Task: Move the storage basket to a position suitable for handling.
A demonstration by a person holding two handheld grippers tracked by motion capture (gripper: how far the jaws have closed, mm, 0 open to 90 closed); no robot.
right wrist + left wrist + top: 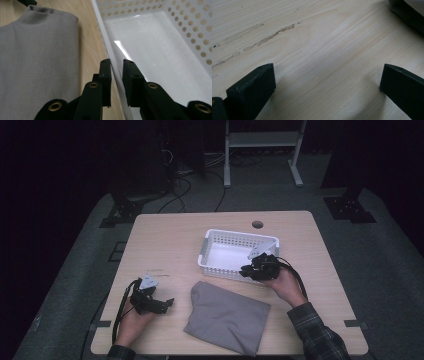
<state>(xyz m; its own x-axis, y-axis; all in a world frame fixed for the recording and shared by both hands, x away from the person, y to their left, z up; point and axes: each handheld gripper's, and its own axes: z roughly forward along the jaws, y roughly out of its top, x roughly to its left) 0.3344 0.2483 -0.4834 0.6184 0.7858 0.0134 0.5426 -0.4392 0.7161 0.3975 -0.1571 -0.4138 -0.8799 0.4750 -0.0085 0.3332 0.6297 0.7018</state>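
White perforated basket (220, 251) sitting on the worktop (165, 245), its near long wall (110, 53) passing between the two jaws of the right claw (117, 75). Jaws straddling that rim, one outside over the wood, one inside over the basket floor; gap narrow and rim filling most of it, but cannot tell from the right gripper view whether the pads are pressing on the plastic. No earlier picture for comparison. Right claw (248, 270) being held at the basket's near right part, approaching from the person's side, right hand (285, 285) behind it, plaid sleeve (317, 332) trailing toward the near worktop edge.

Folded grey cloth (227, 317) lying flat just beside the right claw, on the side away from the basket interior, near the basket wall but apart from it, a strip of bare wood showing between. In the right gripper view, cloth (37, 62) extending along the outer jaw's side.

Left claw (160, 304) resting low over the worktop, well apart from the basket and the right claw, pointing toward the cloth's near corner. Jaws standing wide apart, nothing between them but bare wood (324, 75); scuff marks (272, 37) lying ahead of them. Left hand (132, 320) holding it, cable (120, 312) looping beside the wrist.
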